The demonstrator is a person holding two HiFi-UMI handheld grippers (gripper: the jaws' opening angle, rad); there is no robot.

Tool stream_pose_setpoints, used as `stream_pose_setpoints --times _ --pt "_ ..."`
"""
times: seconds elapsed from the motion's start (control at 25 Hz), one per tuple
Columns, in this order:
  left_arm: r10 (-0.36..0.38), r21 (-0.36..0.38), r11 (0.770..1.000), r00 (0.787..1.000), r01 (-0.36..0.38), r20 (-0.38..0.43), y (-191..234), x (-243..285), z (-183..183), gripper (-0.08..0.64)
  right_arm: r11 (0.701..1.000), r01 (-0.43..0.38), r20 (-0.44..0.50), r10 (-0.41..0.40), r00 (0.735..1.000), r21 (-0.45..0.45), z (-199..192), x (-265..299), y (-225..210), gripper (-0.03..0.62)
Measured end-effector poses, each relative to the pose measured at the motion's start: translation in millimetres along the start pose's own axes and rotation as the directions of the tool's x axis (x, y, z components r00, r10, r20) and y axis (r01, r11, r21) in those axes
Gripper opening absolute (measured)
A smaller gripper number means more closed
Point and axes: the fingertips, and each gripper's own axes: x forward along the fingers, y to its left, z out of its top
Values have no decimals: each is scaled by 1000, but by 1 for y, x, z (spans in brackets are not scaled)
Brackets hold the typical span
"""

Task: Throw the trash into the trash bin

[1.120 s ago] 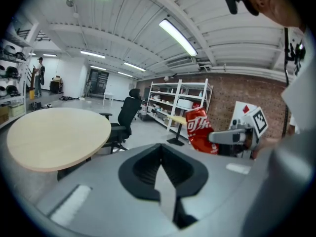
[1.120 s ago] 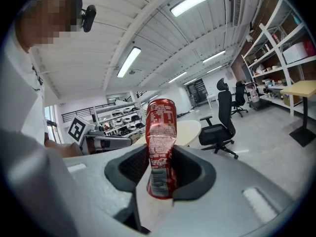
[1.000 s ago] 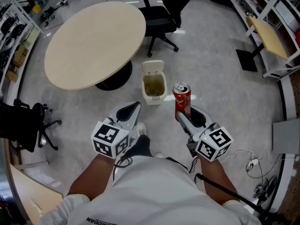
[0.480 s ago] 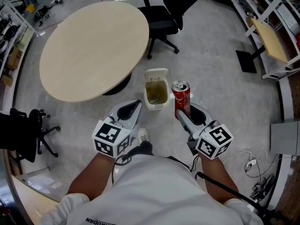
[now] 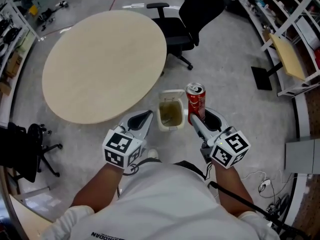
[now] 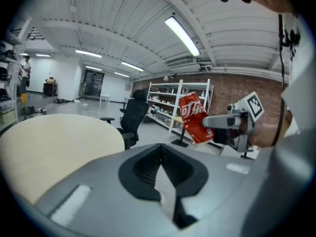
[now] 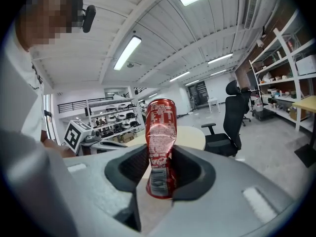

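Note:
A dented red soda can (image 5: 195, 100) stands upright in my right gripper (image 5: 197, 116), whose jaws are shut on its lower part; the right gripper view shows the can (image 7: 161, 147) pinched between them. A small white trash bin (image 5: 170, 127) with its lid flipped open stands on the floor just left of the can, between my two grippers. My left gripper (image 5: 141, 119) hovers at the bin's left side, shut with nothing in it (image 6: 160, 174). In the left gripper view the can (image 6: 193, 117) shows to the right.
A round beige table (image 5: 100, 64) stands just beyond the bin. A black office chair (image 5: 190, 14) is behind it, another chair (image 5: 25, 144) at the left. Shelving (image 5: 295, 44) lines the right side, and cables (image 5: 265, 184) lie on the floor at the right.
Both grippers have moved forward with the person toward the bin. The bin now lies between the two grippers. The can stays held in the right one.

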Motion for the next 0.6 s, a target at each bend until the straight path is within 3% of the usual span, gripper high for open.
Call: stream_pose_setpoints --times 0.24,0.6 --pt "-3 -25 1000 1000 3 16 12 4 5 8 1000 11 -21 -12 1000 -24 8 10 -5 140" --pt "18 -71 997 1000 -19 -25 10 28 -15 8 999 -40 -119 42 992 13 -25 29 -27 138"
